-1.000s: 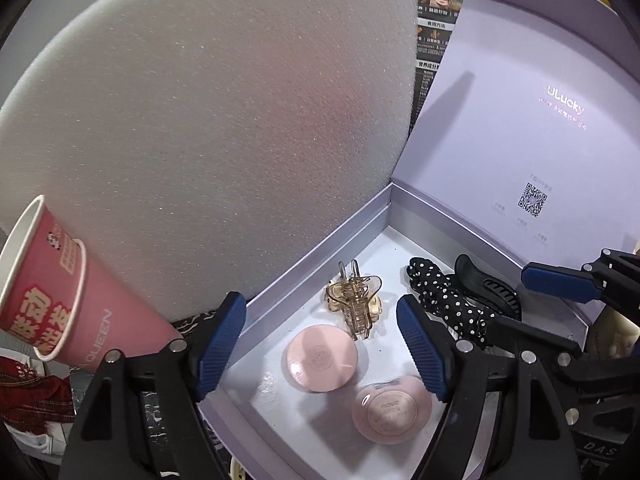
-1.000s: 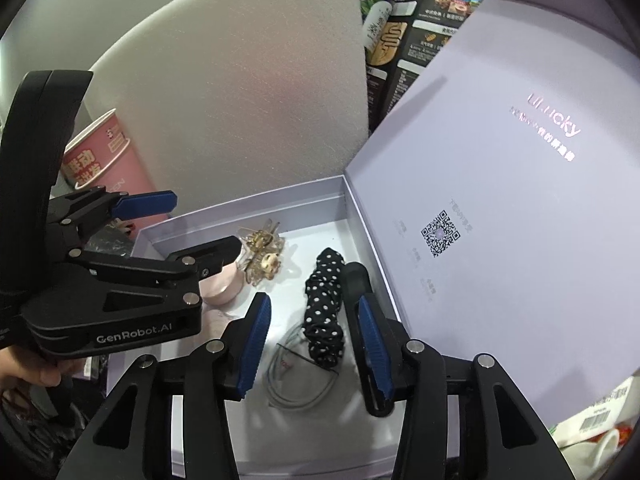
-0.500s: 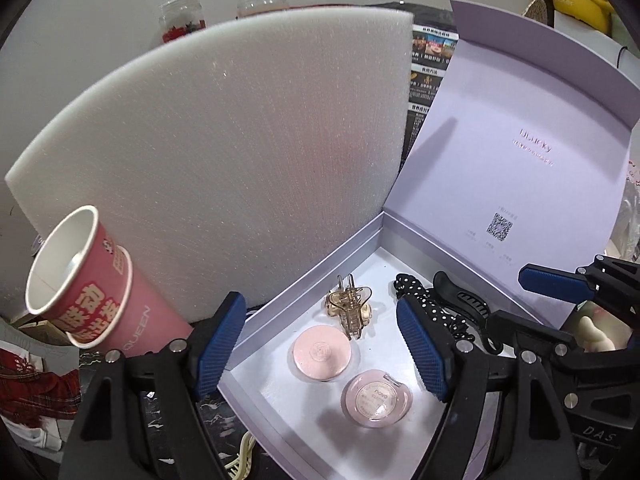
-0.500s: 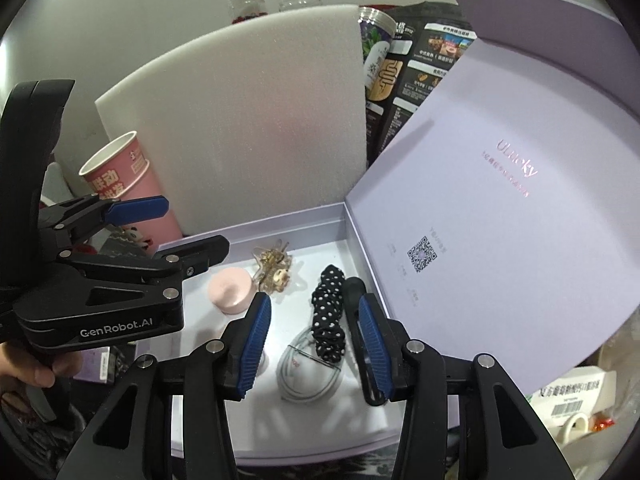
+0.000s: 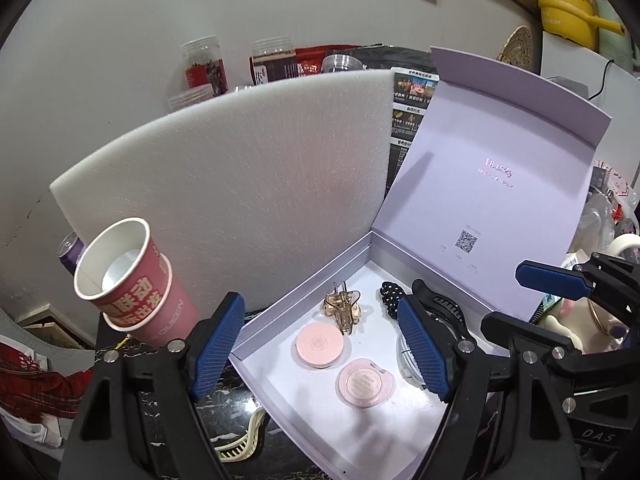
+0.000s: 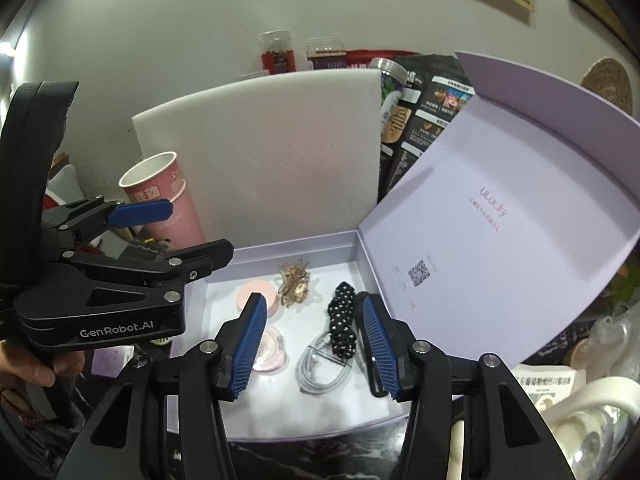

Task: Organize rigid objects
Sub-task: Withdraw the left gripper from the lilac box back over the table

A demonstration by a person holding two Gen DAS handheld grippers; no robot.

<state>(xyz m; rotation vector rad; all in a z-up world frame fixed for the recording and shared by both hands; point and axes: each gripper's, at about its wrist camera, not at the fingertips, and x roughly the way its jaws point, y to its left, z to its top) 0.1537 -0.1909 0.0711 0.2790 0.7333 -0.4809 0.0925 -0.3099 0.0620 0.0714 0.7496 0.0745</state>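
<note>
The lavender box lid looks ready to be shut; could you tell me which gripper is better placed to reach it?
Probably the right gripper: the raised lid stands just beside it, while the left gripper hangs by the box's opposite wall, near the pink cup.

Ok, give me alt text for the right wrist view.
An open lilac box holds two pink compacts, a gold claw clip, a dotted scrunchie and a grey cable. The empty right gripper, jaws opening, hangs above; the left gripper is alongside.
</note>
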